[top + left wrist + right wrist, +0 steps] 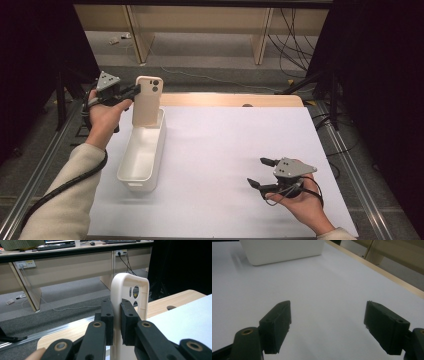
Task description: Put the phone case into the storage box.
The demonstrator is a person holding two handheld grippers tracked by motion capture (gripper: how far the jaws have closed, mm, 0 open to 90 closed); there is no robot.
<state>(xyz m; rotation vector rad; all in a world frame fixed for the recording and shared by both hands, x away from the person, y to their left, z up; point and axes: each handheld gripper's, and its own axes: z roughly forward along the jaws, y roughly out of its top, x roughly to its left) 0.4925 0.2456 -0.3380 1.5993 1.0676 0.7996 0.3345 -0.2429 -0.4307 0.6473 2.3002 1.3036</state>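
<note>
A cream phone case stands upright over the far end of a long white bin on the table's left side. My left gripper is shut on the case's left edge. In the left gripper view the two black pads pinch the thin wall of the phone case, whose camera cut-outs face away from me; my left gripper holds it vertical. My right gripper rests open near the table's front right, jaws pointing left, nothing between them. Its open span, my right gripper, hovers over bare white surface.
A white sheet covers the wooden table. The white bin lies ahead in the right gripper view. Metal rails run along both table sides. Desks and cables stand on the floor beyond the far edge.
</note>
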